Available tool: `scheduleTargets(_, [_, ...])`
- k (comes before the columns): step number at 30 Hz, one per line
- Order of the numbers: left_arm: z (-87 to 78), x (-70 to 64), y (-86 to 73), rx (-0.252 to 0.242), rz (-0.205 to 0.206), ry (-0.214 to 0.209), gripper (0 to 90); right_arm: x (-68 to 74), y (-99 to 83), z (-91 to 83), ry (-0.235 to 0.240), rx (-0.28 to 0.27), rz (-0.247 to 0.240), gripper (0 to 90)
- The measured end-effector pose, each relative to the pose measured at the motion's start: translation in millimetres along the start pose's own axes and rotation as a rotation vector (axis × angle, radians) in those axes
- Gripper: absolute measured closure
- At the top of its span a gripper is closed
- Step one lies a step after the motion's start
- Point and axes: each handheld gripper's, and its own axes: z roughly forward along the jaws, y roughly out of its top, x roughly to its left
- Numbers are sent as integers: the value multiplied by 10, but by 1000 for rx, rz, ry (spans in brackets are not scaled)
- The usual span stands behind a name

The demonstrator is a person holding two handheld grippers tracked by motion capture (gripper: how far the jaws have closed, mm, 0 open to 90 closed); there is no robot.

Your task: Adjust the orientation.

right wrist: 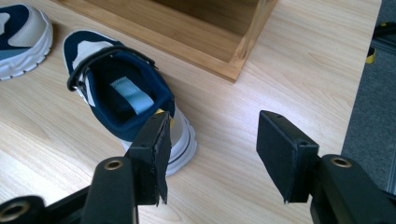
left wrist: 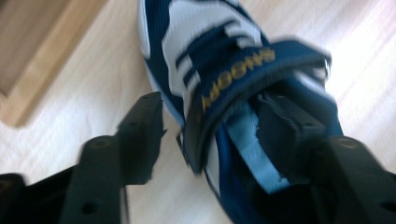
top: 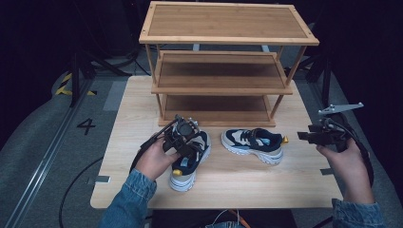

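**On the worktop: two sneakers before a bamboo rack**

Near the front-left of the pale wood-grain worktop (top: 133,99) the left gripper (top: 186,142) sits over the left sneaker (top: 190,161); in the left gripper view its black jaws stand spread astride the shoe's outer wall, one jaw on the bare wood beside it, the other inside the padded navy opening next to the light-blue tongue lining; whether they press the fabric yet I cannot tell, as that view is blurred; a navy strap with gold lettering crosses the ribbed navy-and-white upper; the chunky sole is off-white with a yellow heel tab.

Just to its right, apart from it, lies the right sneaker (top: 254,144), same make, toe pointing left, flat on its ridged white sole; the right gripper (top: 306,137) hangs near the worktop's right edge, well clear of that shoe, its square foam-faced jaws spread wide with nothing between them.

Behind both stands a three-tier slatted wooden shoe rack (top: 223,71), shelves smooth and bare.
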Motion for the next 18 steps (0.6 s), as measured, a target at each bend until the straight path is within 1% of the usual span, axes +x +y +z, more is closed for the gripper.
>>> scheduleTargets(1, [4, 0, 18, -13, 10, 5, 496, 2, -14, -6, -2, 8, 2, 453])
scheduleTargets(2, [0, -6, 31, -12, 16, 4, 528, -1, -30, -10, -4, 10, 3, 452])
scheduleTargets(4, [-8, -25, 47, -30, 33, 26, 613, -6, -56, -18, -10, 8, 1, 452])
scheduleTargets(6, [-36, -44, 71, -33, 36, 50, 673, -10, -77, -33, -18, 11, 1, 451])
scheduleTargets(7, [-46, -38, 86, -32, 33, 50, 687, -7, -85, -42, -17, 12, 8, 451])
scheduleTargets(8, [-42, -25, 107, -38, 31, 49, 692, -8, -92, -48, -21, 9, 8, 451])
scheduleTargets(9, [-44, -13, 136, -32, 22, 52, 698, -8, -99, -52, -23, 10, 9, 451])
scheduleTargets(11, [-17, -5, 191, -49, 10, 73, 710, -12, -109, -50, -27, 13, 4, 450])
scheduleTargets(12, [-1, 8, 226, -49, 11, 81, 713, -11, -112, -48, -26, 14, 10, 449])
scheduleTargets(14, [35, 30, 286, -54, 5, 78, 712, -4, -115, -43, -28, 19, 13, 447])
scheduleTargets(15, [48, 34, 297, -63, -3, 75, 709, 0, -115, -40, -30, 19, 10, 447])
scheduleTargets(17, [46, 43, 307, -58, 5, 79, 689, 5, -116, -36, -30, 20, 5, 446])
scheduleTargets(18, [43, 48, 297, -59, -7, 84, 661, 8, -117, -27, -31, 26, -3, 445])
